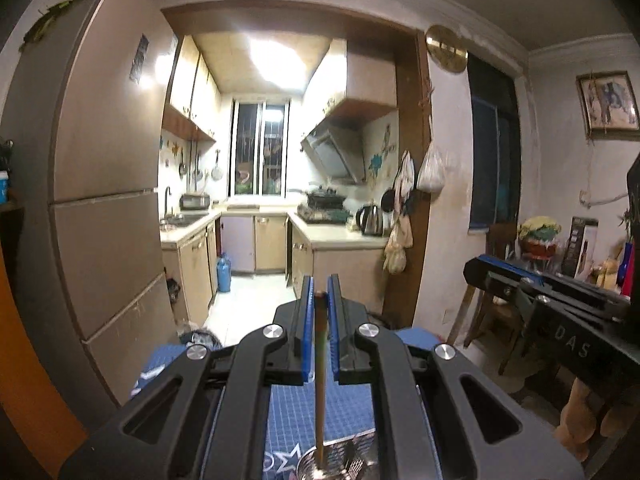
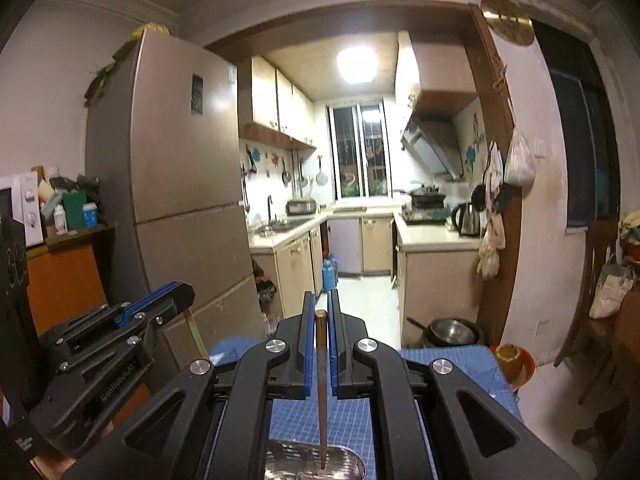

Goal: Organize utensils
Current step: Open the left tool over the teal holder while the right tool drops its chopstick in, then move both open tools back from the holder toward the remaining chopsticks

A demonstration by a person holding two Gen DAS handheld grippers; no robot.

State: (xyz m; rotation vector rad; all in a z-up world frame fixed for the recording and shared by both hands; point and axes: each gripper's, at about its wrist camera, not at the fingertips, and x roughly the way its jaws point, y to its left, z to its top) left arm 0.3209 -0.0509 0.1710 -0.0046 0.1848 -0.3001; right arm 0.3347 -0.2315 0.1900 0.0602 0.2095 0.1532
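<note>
Chopsticks, one upright in each claw: I am holding the left claw point(image 1: 319, 300) clamped on its chopstick point(image 1: 320, 380) over the metal holder point(image 1: 340, 464), right claw point(image 2: 319, 308) pinching another point(image 2: 321, 380) above the perforated holder point(image 2: 344, 460).

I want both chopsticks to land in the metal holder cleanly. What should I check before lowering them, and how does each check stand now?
1. Left gripper shut on the light wooden chopstick: ok.
2. Right gripper shut on the dark brown chopstick: ok.
3. Light chopstick's tip over the perforated metal utensil holder: ok.
4. Dark chopstick's tip over the holder: ok.
5. Grippers apart from each other: ok.
6. Free room inside the holder: cannot tell, the gripper bodies hide most of it.
</note>
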